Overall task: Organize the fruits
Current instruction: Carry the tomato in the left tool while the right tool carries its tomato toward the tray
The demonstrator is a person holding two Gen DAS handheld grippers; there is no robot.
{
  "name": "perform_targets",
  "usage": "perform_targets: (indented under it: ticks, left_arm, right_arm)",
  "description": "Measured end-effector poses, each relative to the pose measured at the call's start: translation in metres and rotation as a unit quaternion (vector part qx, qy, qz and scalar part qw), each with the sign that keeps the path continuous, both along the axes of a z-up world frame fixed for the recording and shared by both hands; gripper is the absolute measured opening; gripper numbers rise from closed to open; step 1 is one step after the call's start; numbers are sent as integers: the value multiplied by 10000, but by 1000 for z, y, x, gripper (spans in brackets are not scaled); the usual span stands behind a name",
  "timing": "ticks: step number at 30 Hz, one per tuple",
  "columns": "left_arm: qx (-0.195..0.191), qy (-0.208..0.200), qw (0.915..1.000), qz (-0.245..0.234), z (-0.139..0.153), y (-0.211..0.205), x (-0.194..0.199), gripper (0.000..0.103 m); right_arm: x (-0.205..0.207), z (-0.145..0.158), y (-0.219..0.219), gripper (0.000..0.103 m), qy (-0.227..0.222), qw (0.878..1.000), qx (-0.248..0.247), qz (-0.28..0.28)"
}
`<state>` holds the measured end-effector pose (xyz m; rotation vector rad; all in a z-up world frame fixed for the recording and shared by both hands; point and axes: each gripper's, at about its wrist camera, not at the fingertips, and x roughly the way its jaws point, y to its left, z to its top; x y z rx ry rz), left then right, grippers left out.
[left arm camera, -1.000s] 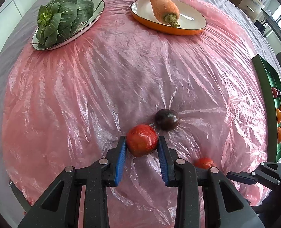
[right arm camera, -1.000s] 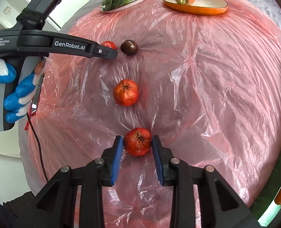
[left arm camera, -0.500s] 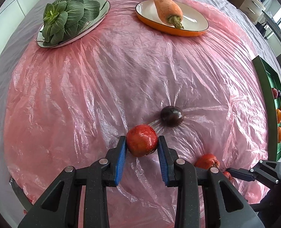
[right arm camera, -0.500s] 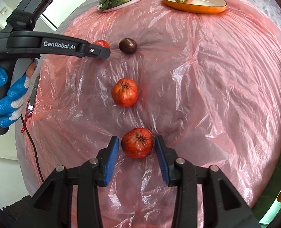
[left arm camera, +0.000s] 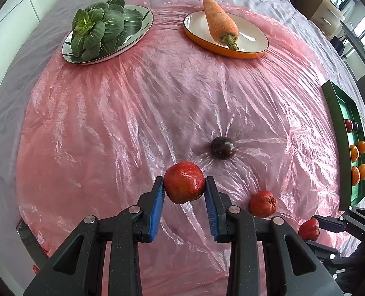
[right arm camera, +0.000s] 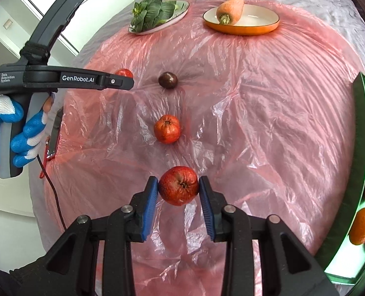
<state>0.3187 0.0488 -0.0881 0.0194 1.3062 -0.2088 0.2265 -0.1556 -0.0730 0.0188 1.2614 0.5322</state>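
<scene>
My left gripper [left arm camera: 184, 193] is shut on a red fruit [left arm camera: 184, 181] and holds it above the pink plastic sheet [left arm camera: 133, 123]. The right wrist view shows that same gripper from the side, with a gloved hand [right arm camera: 22, 133] on its handle. My right gripper [right arm camera: 178, 193] has both blue pads pressed on another red fruit [right arm camera: 178, 185]. A third red fruit [right arm camera: 167, 128] and a dark plum [right arm camera: 168, 80] lie on the sheet ahead. The green tray [right arm camera: 362, 113] at the right holds oranges [right arm camera: 361, 225] and dark fruit.
At the far end, a plate with leafy greens [left arm camera: 101, 29] stands left and an orange-rimmed dish with a carrot [left arm camera: 221, 22] stands right. The crinkled sheet covers a grey cloth on the table. A red cable [right arm camera: 51, 180] hangs at the left edge.
The left gripper has risen with its red fruit, away from the plum. The right gripper's jaws stood slightly wider half a second ago; now they touch the fruit again, and the tray shows more.
</scene>
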Motion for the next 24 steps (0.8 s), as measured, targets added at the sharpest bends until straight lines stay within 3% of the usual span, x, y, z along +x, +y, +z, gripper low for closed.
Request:
perform_targets:
  ticks: [10,17,24]
  left_arm:
    - [-10,10,9994,-351,27,-17,-30,28]
    - [-133,245,9950,-964,34,-68,-63,28]
    - [-390,538,9845,-1622,36,-132,-89,28]
  right_arm:
    - [-29,16,-28,46,135,9996,182,-179]
    - [-60,17,-61,46,351,9985,135,-408]
    - [-87,20,-106,46,511,9953,24,-825]
